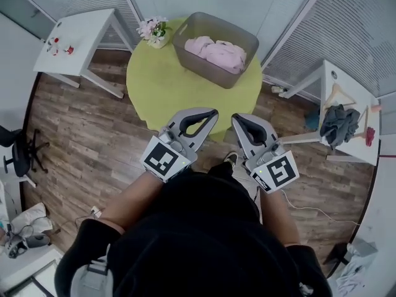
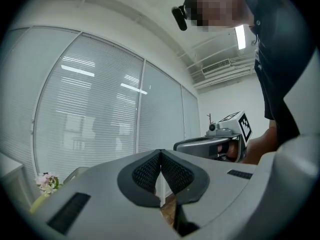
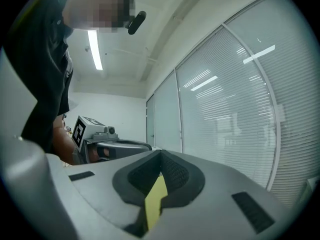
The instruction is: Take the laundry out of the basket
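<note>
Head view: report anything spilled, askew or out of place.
Nothing stands out. The basket sits upright on the table with the pink laundry inside, and the flowers stand upright beside it. The only untidy spot is dark clothes heaped on the right side table.
</note>
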`<state>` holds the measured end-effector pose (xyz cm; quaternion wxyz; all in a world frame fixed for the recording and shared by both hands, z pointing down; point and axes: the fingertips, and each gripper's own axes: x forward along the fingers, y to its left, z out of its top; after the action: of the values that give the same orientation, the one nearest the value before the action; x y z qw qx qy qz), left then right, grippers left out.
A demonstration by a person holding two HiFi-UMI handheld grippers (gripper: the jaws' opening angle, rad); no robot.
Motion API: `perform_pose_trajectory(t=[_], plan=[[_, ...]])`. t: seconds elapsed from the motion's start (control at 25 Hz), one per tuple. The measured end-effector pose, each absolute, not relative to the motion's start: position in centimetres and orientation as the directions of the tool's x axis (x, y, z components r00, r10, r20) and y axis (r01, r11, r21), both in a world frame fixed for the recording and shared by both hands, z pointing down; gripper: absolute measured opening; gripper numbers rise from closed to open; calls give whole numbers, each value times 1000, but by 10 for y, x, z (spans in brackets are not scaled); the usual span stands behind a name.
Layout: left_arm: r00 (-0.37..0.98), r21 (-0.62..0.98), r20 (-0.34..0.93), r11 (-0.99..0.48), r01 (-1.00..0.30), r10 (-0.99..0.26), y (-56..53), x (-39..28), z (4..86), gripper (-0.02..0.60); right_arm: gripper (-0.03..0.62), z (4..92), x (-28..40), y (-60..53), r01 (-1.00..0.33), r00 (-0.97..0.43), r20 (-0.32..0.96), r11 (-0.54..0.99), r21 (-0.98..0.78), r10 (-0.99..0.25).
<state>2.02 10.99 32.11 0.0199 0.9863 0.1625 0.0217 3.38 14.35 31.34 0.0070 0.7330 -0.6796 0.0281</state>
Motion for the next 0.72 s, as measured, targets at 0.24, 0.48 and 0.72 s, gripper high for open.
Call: perform_pose_trajectory(t=[0.24,0.48,0.72], plan=[[964,33,44,-965,260,261,128,54,322,10,23,315,70,158,-999,5,41,-7,-37,-999],[977,30,50,-978,205,206,148,84,324,10,22,317,102,177,-998,-45,32,43,-43,-998],[988,15,46,-989,145,146,165,112,322,10,23,319,130,193,-994,-106,39,104,-41,-994]])
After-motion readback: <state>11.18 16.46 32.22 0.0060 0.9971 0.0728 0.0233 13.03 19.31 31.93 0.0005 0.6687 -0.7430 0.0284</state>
